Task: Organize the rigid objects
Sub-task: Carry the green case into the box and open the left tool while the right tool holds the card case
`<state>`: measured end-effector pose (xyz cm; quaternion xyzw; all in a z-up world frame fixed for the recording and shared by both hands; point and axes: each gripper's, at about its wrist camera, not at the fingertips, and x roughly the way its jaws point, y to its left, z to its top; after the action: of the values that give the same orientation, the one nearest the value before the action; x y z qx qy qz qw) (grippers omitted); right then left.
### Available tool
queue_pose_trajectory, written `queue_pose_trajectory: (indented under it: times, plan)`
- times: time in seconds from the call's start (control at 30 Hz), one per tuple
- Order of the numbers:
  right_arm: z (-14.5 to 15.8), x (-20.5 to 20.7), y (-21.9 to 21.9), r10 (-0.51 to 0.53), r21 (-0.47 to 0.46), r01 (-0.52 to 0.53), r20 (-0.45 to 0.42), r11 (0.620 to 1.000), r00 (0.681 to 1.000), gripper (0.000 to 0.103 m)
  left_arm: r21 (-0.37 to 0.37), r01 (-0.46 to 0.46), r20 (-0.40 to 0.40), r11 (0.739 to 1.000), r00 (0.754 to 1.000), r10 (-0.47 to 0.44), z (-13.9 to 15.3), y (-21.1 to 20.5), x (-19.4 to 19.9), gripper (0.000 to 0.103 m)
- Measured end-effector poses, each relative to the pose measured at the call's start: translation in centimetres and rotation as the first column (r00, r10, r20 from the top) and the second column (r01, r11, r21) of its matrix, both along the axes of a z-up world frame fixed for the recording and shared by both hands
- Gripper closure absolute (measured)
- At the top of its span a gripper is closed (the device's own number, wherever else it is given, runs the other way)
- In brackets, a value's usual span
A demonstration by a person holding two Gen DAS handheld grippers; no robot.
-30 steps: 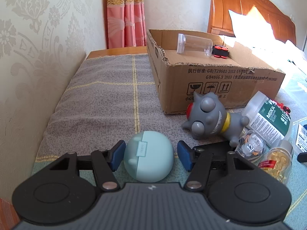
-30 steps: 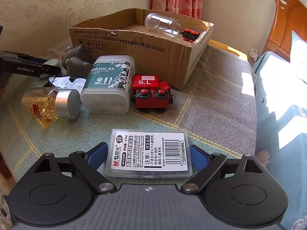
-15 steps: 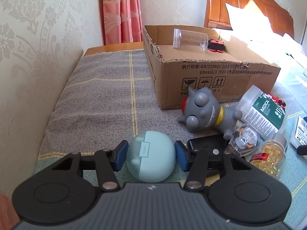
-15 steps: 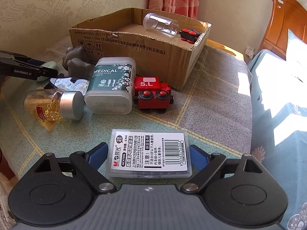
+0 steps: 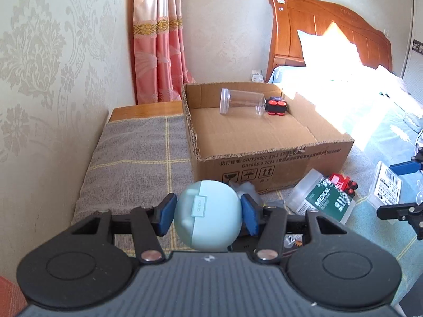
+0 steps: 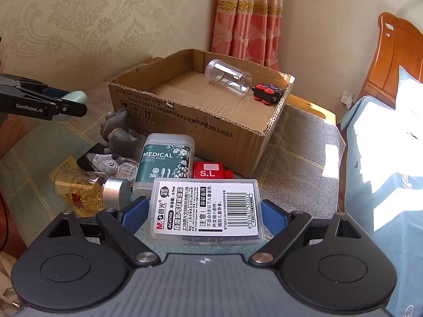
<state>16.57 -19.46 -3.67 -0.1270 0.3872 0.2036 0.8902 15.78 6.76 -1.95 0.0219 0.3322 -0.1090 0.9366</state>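
Your left gripper [image 5: 208,212] is closed on the mint case [image 5: 207,215], both blue pads pressed to its round sides, and it is lifted off the cloth just short of the box [image 5: 269,158]. Your right gripper [image 6: 205,215] holds the refill box [image 6: 206,210] flat between its pads, raised above the clutter in front of the box; from here you cannot tell how firmly the right pad bears on it.

Keep each grip steady: the mint case is smooth and rounded, so it could squirt out if you squeeze harder or tilt it.

Carry both over the box's near wall with room to spare, since the torn cardboard edge could catch a finger. Bring one hand in at a time so the grippers don't meet.

Set down on bare floor near the front of the box, well apart from the jar [image 5: 242,103] and the toy car [image 5: 276,106] at its far wall.
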Motion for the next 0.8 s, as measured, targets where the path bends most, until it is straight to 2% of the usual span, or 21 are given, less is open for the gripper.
queue_pose_trajectory:
  times: [0.2,0.3,0.5,0.63,0.73,0.77,0.8]
  plan:
    - [2.1,1.9,0.8,0.032,0.020,-0.033,0.068,0.999,0.997,0.010,-0.009,0.037,0.092,0.999,0.995,-0.037,3.1,-1.9,2.6,0.051]
    - [3.1,2.9,1.2,0.044,0.019,-0.047,0.101,0.999,0.994,0.010,-0.009,0.054,0.116,0.998,0.992,-0.053,3.4,-3.0,4.4,0.051]
    - [4.4,4.6,1.4,0.030,0.045,-0.037,0.141,0.998,0.989,0.010,0.016,0.069,0.050,0.997,0.996,-0.070,1.4,-4.7,8.8,0.051]
    - [4.4,4.8,1.6,0.039,0.040,-0.045,0.141,0.998,0.989,0.010,0.029,0.078,0.005,0.997,0.997,-0.078,-0.1,-5.4,10.3,0.051]
    - [4.3,5.2,2.0,0.041,0.032,-0.046,0.136,0.998,0.990,0.010,0.038,0.076,0.003,0.996,0.997,-0.077,-0.7,-5.7,10.9,0.051]
    - [4.3,5.2,2.0,0.041,0.032,-0.046,0.136,0.998,0.990,0.010,0.043,0.072,0.013,0.997,0.997,-0.072,-0.8,-5.8,11.0,0.050]
    - [4.2,5.3,2.0,0.039,0.033,-0.044,0.133,0.999,0.990,0.010,0.047,0.068,0.030,0.997,0.997,-0.069,-0.7,-5.8,11.0,0.043]
